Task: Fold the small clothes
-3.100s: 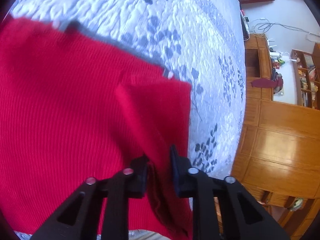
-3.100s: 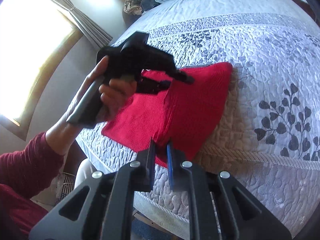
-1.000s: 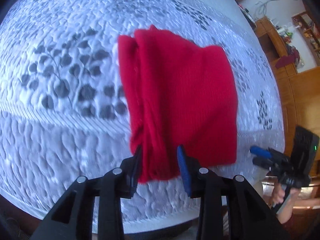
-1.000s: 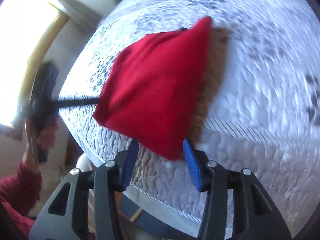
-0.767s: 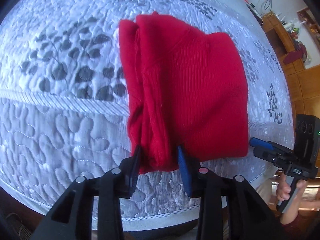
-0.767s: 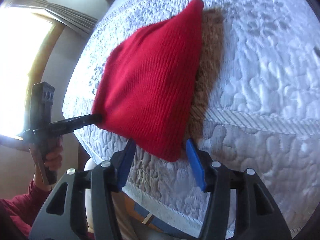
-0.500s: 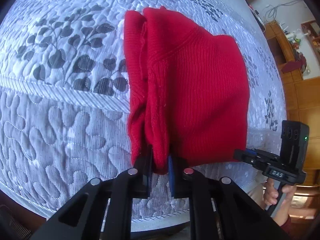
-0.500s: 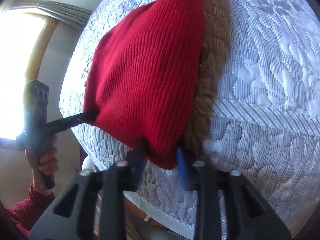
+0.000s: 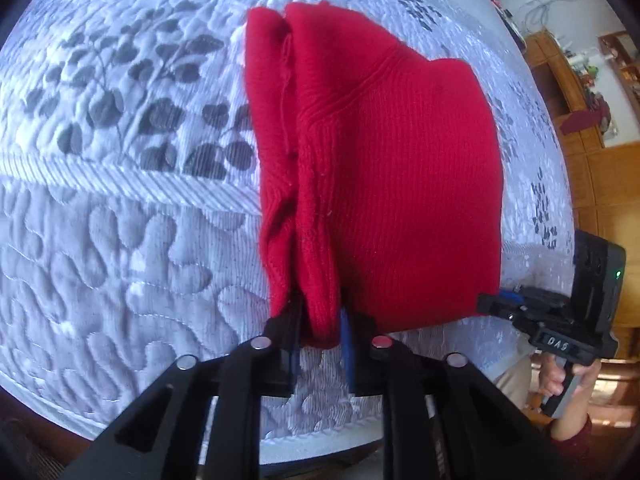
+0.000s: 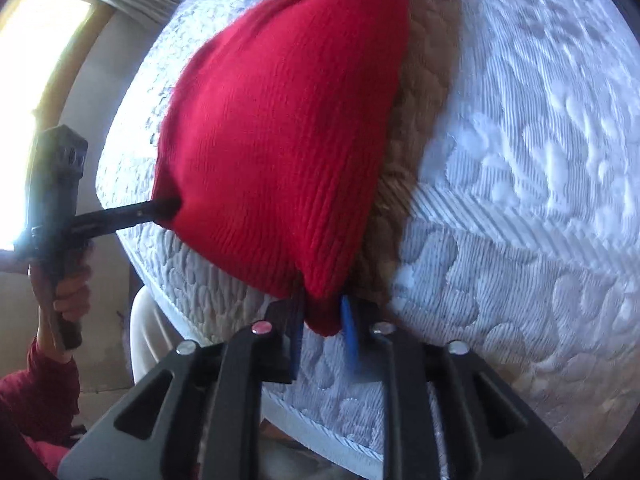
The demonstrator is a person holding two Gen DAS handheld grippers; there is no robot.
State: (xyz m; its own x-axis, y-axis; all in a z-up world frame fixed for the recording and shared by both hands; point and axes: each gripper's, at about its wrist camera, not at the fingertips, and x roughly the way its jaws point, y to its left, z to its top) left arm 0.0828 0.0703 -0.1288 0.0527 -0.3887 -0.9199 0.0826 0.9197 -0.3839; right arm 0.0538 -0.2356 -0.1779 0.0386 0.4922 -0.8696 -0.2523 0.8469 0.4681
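Observation:
A folded red knit garment (image 9: 400,180) lies flat on the white quilted bed (image 9: 120,240). My left gripper (image 9: 320,312) straddles its near left corner; the jaws are opening, and the bunched corner sits loosely between the pads. My right gripper (image 10: 322,312) straddles the other near corner of the garment (image 10: 280,140). Its jaws are opening too, with the red tip still between them. Each gripper shows in the other's view: the right gripper (image 9: 492,300) at the garment's lower right corner, the left gripper (image 10: 168,204) at its lower left.
The bed's front edge (image 9: 320,432) runs just below both grippers. A hand (image 9: 560,380) and a dark red sleeve (image 10: 36,392) hold the handles. Wooden cabinets (image 9: 592,160) stand to the right, and a bright window (image 10: 40,60) to the left.
Both grippers closed in on the garment's near corners, pinched them half a second ago, and now stand wider apart again. The right gripper sank closer to the bed.

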